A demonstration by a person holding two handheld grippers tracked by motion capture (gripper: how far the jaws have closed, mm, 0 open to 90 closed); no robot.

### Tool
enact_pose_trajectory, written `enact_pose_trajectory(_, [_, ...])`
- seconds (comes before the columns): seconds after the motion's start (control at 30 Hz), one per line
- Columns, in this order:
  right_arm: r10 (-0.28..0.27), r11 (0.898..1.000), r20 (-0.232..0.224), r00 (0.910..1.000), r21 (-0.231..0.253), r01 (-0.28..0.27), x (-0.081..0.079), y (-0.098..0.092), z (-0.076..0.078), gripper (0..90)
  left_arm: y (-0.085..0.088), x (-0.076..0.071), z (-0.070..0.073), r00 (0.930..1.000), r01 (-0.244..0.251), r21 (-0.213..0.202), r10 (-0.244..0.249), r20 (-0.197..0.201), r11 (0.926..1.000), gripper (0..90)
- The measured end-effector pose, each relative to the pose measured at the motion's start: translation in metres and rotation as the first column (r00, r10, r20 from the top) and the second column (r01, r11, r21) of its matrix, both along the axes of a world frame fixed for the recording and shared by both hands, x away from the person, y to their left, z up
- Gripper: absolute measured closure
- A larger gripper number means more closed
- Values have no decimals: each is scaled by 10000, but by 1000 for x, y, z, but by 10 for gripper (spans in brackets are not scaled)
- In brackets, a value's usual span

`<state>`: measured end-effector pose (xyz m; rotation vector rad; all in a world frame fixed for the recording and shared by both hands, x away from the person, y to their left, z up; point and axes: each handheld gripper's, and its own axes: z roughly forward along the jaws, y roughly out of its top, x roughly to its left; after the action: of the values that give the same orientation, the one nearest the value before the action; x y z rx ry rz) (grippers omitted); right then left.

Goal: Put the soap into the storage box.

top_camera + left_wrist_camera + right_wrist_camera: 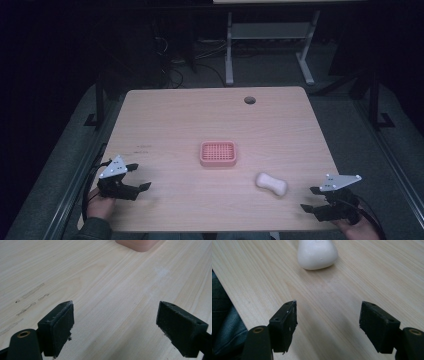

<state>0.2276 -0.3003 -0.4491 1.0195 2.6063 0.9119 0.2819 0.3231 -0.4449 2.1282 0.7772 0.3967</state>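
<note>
White soap bar on wooden table, right tool jaws apart, empty

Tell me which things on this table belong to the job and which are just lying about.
In play:
- white soap bar, just ahead of the open right gripper
- pink soap dish, mid-table, empty
- left gripper, open, nothing between its jaws

Lying about:
- round cable hole near the table's far edge
- desk legs and cables on the floor beyond
</note>
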Motion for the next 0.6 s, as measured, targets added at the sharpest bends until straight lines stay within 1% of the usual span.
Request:
enact_pose_trajectory(0.1, [118,9998,-31,9999,-140,-118,1,4,0,292,0,0,0,10000,11,-19,-11,8,10000,139])
enact_pose_trajectory(0.17, [202,9993,-78,9998,-322,-204,2,9,1,293,0,0,0,10000,71,44,-71,5,10000,139])
enact_pose_trajectory(0.23, [360,9983,-13,9994,-454,-360,6,13,4,293,-1,-1,0,10000,61,3,-61,41,10000,139])
enact_pose_trajectory(0.37, [447,9975,-18,9990,-545,-448,10,18,7,292,0,0,0,10000,41,31,-41,11,10000,139])
enact_pose_trajectory(0.43, [566,9970,-8,9984,-527,-566,13,20,8,293,0,0,0,10000,38,47,-38,-48,10000,140])
enact_pose_trajectory(0.5, [648,9964,-7,9979,-549,-647,16,23,10,293,-1,0,0,10000,70,66,-70,4,10000,139])
enact_pose_trajectory(0.6, [829,9949,2,9966,-576,-827,21,29,13,293,-1,0,0,10000,81,98,-80,-19,9999,139])
